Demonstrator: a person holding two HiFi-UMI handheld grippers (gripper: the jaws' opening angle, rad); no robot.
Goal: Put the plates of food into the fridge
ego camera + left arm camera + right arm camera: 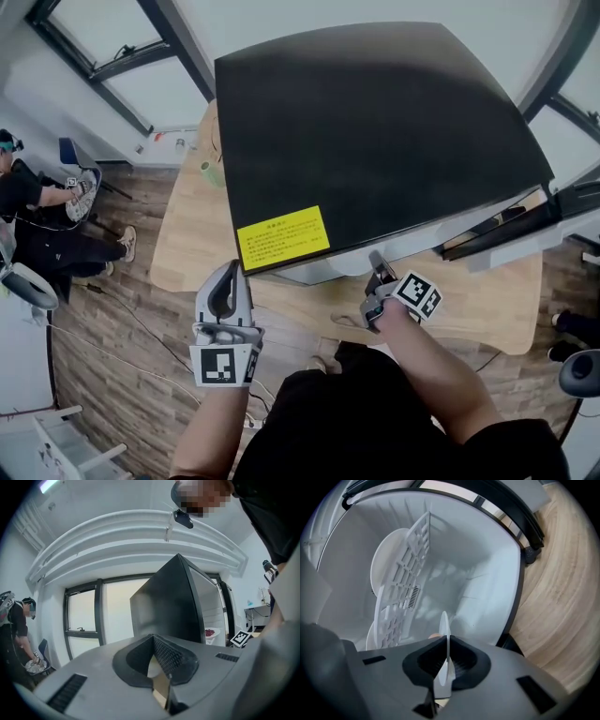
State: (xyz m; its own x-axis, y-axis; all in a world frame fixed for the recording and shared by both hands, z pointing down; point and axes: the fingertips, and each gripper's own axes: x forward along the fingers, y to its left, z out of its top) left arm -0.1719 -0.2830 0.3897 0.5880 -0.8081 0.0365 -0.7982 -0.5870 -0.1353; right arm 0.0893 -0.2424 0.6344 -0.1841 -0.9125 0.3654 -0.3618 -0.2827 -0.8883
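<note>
Stands over a black fridge [375, 131] set on a wooden table [187, 234], looking down on its flat top and the yellow label [282, 238] stuck near the front edge. Has the fridge door [511, 230] swung open to the right. Holds a white plate [444, 620] in the right gripper [446, 641], jaws pinched on the thin rim so that the plate shows edge-on, poking out ahead of the pads. Points that gripper into the white interior, right at the mouth of the cabinet in the head view, marker cube facing up. Cannot tell what lies on the held plate (only a sliver of rim shows, with a small orange smudge beside it). Looks in on a white slatted shelf [405, 569], with a second white plate [386, 559] on one side of it and a pale rim [372, 637] on the other. Catches, from the left gripper view, a plate with red food [209, 632] inside the open cabinet, just beside the right gripper's cube; cannot say whether that is the held one or one already shelved. Holds the left gripper [229, 270] to the left of the fridge front, apart from it, tips over the near edge of the table, jaws closed tip to tip on nothing. Shares the room with a seated person [37, 216] well off to the left.
</note>
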